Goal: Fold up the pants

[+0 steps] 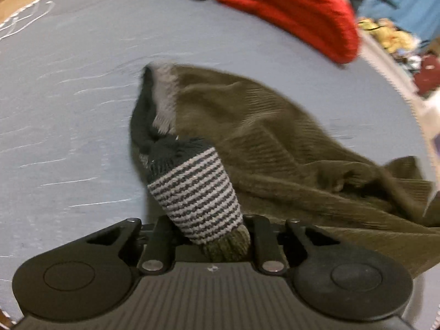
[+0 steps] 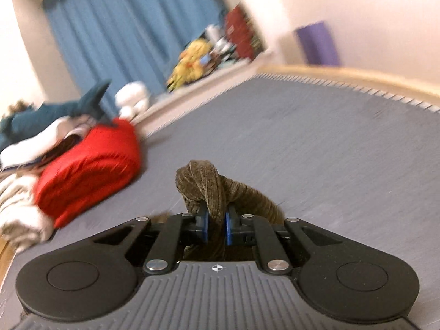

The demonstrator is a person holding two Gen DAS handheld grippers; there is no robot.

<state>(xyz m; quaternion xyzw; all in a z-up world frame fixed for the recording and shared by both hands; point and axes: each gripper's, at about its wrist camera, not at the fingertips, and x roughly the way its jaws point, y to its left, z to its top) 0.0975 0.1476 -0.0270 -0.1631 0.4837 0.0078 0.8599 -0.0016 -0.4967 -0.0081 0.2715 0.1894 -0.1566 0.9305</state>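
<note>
Right gripper (image 2: pixel 216 221) pinches a bunched fold of the olive corduroy pants (image 2: pixel 209 184) between its blue pads (image 2: pixel 227 228). Left gripper (image 1: pixel 205 236) is clamped on a striped cuff (image 1: pixel 192 192) of the same pants (image 1: pixel 261 143), which sprawl across the grey bedsheet (image 1: pixel 68 110) at centre right. Upper right, a red garment (image 1: pixel 297 8) lies close by; blue curtains (image 2: pixel 123 27) hang upper left.

Blue curtain (image 2: pixel 132 27) on pale wall (image 2: pixel 371 5) (purple patch beside); wooden bed edge (image 2: pixel 343 73).
</note>
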